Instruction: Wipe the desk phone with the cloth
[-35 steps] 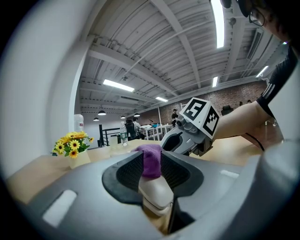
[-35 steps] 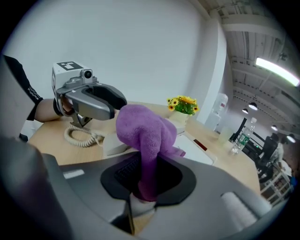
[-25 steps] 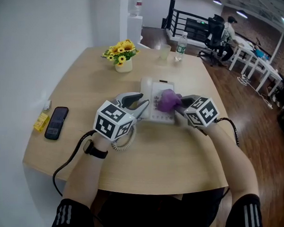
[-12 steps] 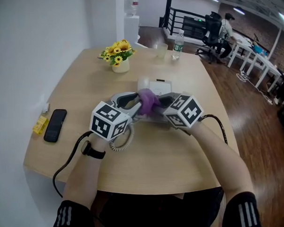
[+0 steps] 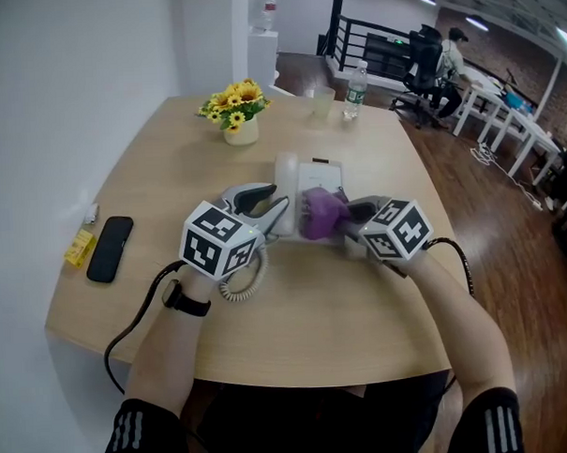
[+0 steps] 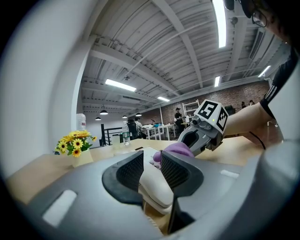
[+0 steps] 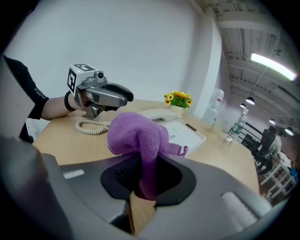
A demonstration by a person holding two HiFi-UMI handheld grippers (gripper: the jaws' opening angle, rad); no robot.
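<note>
The white desk phone [image 5: 319, 184] lies mid-table, its coiled cord [image 5: 239, 284] trailing toward me. My left gripper [image 5: 279, 210] is shut on the near end of the white handset [image 5: 286, 178], which sits along the phone's left side; in the left gripper view the handset [image 6: 154, 187] fills the gap between the jaws. My right gripper [image 5: 347, 220] is shut on a bunched purple cloth [image 5: 321, 213] that rests on the phone's near half. In the right gripper view the cloth [image 7: 136, 136] bulges above the jaws, with the phone [image 7: 185, 133] behind it.
A pot of yellow flowers [image 5: 237, 115], a clear cup [image 5: 323, 102] and a water bottle [image 5: 355, 88] stand at the table's far side. A black smartphone [image 5: 109, 247] and a small yellow item [image 5: 81, 247] lie near the left edge. The table drops off to wooden floor on the right.
My right gripper swept the cloth left across the phone toward the handset, then back right to the phone's middle. The left gripper has stayed on the handset.
</note>
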